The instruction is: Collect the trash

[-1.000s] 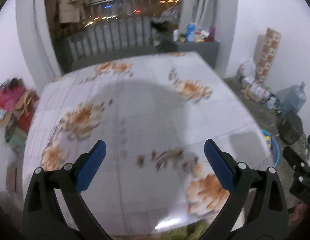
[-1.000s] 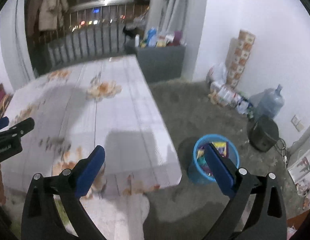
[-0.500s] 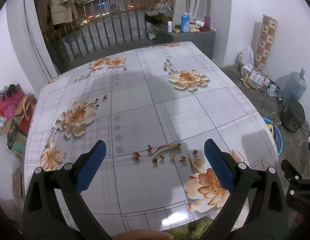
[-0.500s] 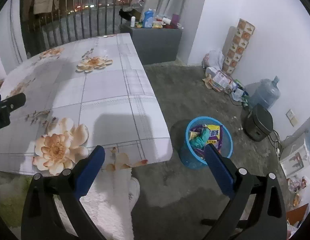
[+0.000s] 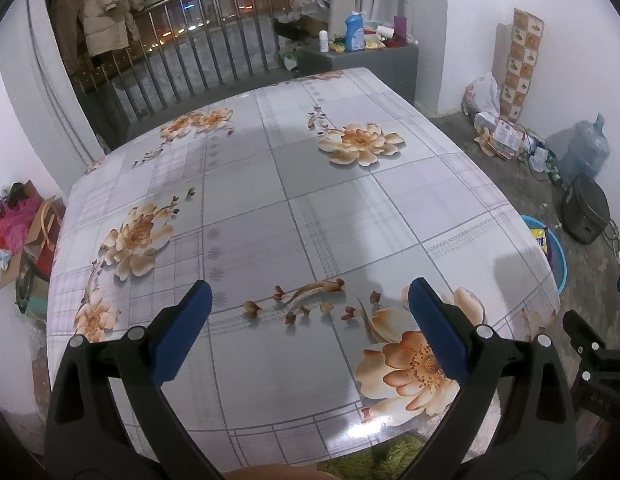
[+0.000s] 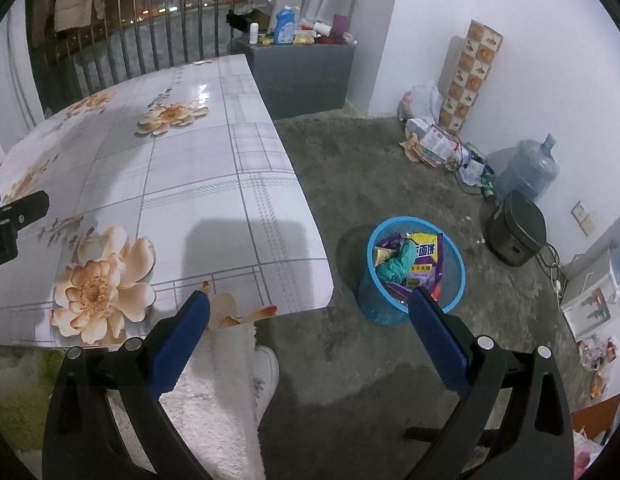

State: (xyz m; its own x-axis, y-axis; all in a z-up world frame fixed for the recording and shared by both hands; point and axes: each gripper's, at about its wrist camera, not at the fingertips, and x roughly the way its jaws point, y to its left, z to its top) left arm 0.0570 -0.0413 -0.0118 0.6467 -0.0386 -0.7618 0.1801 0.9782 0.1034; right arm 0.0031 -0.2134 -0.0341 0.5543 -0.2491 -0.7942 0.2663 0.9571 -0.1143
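Trash (image 6: 410,264): wrappers heaped in blue basket (image 6: 458,280) on floor beside table (image 5: 310,200), tabletop bare, collection apparently finished; left gripper (image 5: 307,300) and right gripper (image 6: 310,308) both spread wide, holding nothing

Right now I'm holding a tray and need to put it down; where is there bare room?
The table top is free nearly everywhere, from the railing side to the near edge. The concrete floor between the table and the blue basket is open too. It is crowded on the grey cabinet top and along the right wall by the water jug.
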